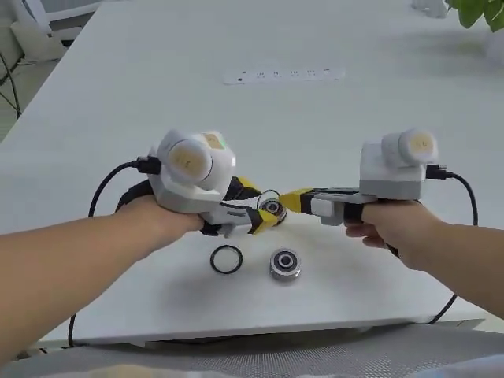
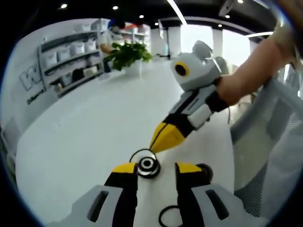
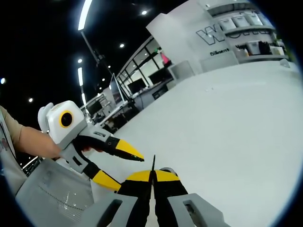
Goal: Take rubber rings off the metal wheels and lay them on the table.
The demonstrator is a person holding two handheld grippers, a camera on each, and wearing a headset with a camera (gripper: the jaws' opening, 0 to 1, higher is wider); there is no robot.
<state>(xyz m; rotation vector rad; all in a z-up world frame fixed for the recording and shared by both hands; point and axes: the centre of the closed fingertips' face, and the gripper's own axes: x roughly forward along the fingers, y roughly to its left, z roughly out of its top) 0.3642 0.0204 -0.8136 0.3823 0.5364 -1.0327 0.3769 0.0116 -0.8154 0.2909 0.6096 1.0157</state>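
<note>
Nearest you, a loose rubber ring [image 1: 226,259] lies on the table [image 1: 157,94] just beside a metal wheel [image 1: 285,264]. Above them, your left gripper [image 2: 157,170] pinches a second wheel [image 1: 273,209], while your right gripper [image 3: 152,177], fingers pressed together, nips that wheel's black ring [image 2: 141,151]. Farther off lies a power strip [image 1: 283,75].
</note>
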